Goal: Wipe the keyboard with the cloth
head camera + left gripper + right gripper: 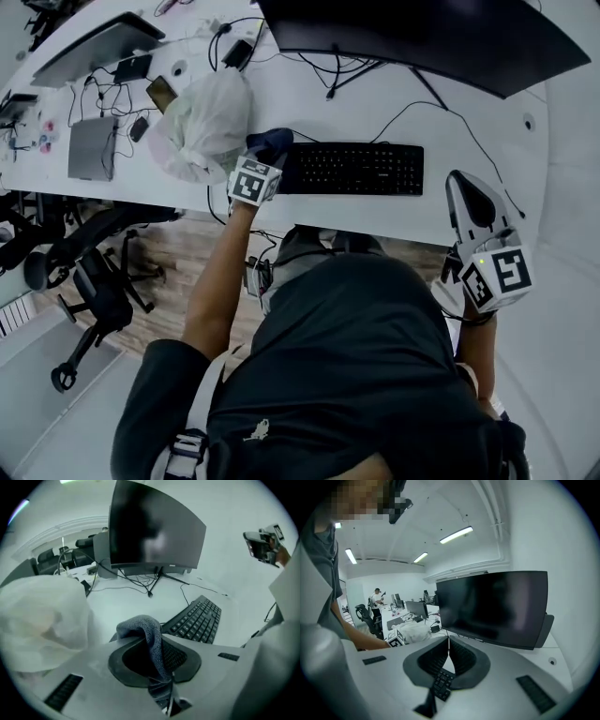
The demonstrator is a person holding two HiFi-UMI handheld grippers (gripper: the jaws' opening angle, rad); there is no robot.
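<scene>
A black keyboard [352, 169] lies on the white desk [309, 103] in front of a dark monitor [422, 37]. My left gripper [267, 157] hovers at the keyboard's left end, shut on a grey-blue cloth [272, 141]. In the left gripper view the cloth [152, 639] drapes over the jaws, with the keyboard [199, 620] to the right beyond them. My right gripper [457, 180] is held off the desk's front right, jaws shut with nothing in them. In the right gripper view its tips [448, 641] meet, with the keyboard [440, 684] showing below them.
A white plastic bag [206, 122] bulges just left of the cloth. Cables [375, 84] run behind the keyboard toward the monitor stand. A laptop [94, 145], phone and chargers lie far left. Office chairs [94, 281] stand left of the desk's front edge.
</scene>
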